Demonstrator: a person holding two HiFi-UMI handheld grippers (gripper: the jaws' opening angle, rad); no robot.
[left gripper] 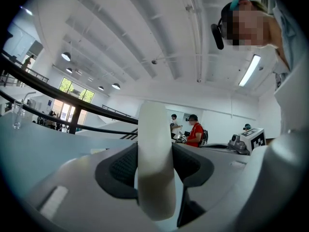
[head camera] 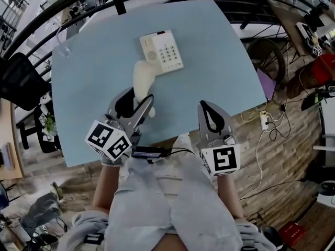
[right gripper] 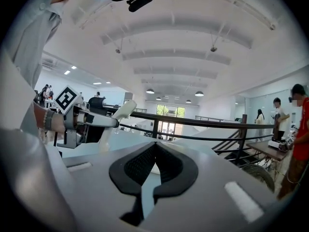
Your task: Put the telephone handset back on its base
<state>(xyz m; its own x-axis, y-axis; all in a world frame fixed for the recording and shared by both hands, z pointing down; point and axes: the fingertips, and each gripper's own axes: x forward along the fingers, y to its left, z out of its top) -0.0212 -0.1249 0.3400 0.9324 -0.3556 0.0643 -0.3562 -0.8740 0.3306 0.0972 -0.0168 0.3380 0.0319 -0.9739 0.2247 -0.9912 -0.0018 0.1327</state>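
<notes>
The cream telephone base point(head camera: 162, 51), with its keypad on the right, lies at the far middle of the pale blue table point(head camera: 220, 61). My left gripper point(head camera: 137, 99) is shut on the cream handset point(head camera: 143, 79), which sticks out toward the base and ends just short of its near left corner. In the left gripper view the handset point(left gripper: 154, 163) stands clamped between the dark pads point(left gripper: 120, 166). My right gripper point(head camera: 207, 107) hovers over the table's near edge, shut and empty. Its own view shows the right gripper point(right gripper: 154, 149) with jaws meeting, plus the left gripper point(right gripper: 82, 122) and handset point(right gripper: 123, 111).
A clear glass point(head camera: 62, 48) stands near the table's far left corner. A dark railing point(head camera: 63, 4) curves behind the table. On the wooden floor to the right lie a power strip point(head camera: 264, 120) and cables. A black chair point(head camera: 18, 80) stands at the left.
</notes>
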